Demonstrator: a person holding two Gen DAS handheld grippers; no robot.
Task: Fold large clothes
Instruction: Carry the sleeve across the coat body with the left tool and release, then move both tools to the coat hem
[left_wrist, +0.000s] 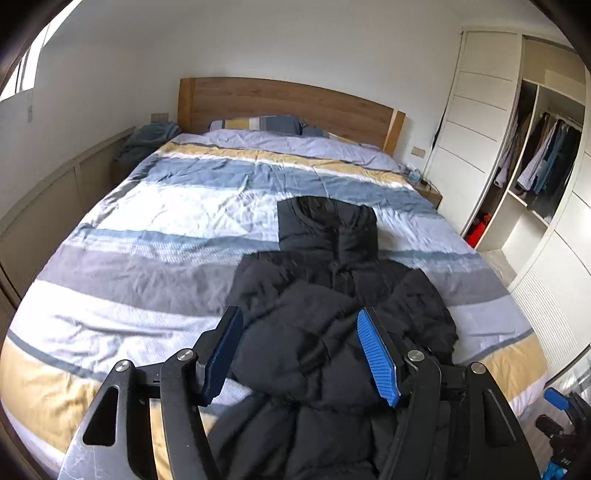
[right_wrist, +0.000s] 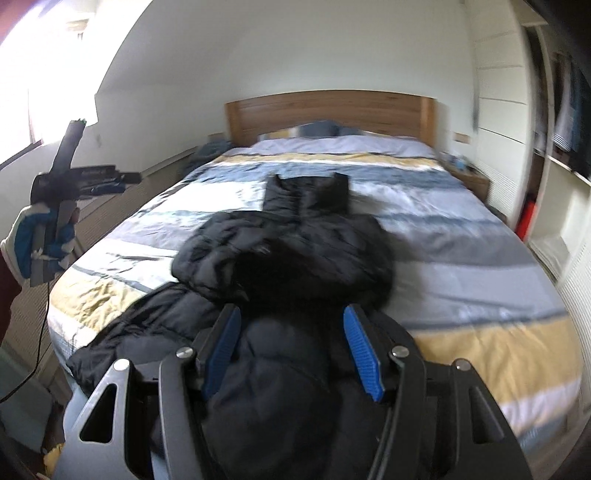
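Observation:
A black puffer jacket (left_wrist: 332, 258) lies lengthwise on the striped bed cover (left_wrist: 166, 206), with its hood flat toward the headboard and its body bunched in thick folds near the foot of the bed. My left gripper (left_wrist: 299, 314) hovers over the bunched lower part with its blue pads wide apart, gripping nothing. In the right wrist view the jacket (right_wrist: 295, 240) looks blurred, and one part trails off the bed's near left corner. My right gripper (right_wrist: 291, 310) is open above it, with nothing between its pads. A gloved hand (right_wrist: 40, 240) shows at the left edge.
The wooden headboard (left_wrist: 288, 103) and a striped pillow (left_wrist: 258, 123) are at the far end. An open wardrobe (left_wrist: 543, 162) with hanging clothes stands along the right side, next to a small nightstand (left_wrist: 428, 190). A low panelled ledge (left_wrist: 55, 195) runs along the left.

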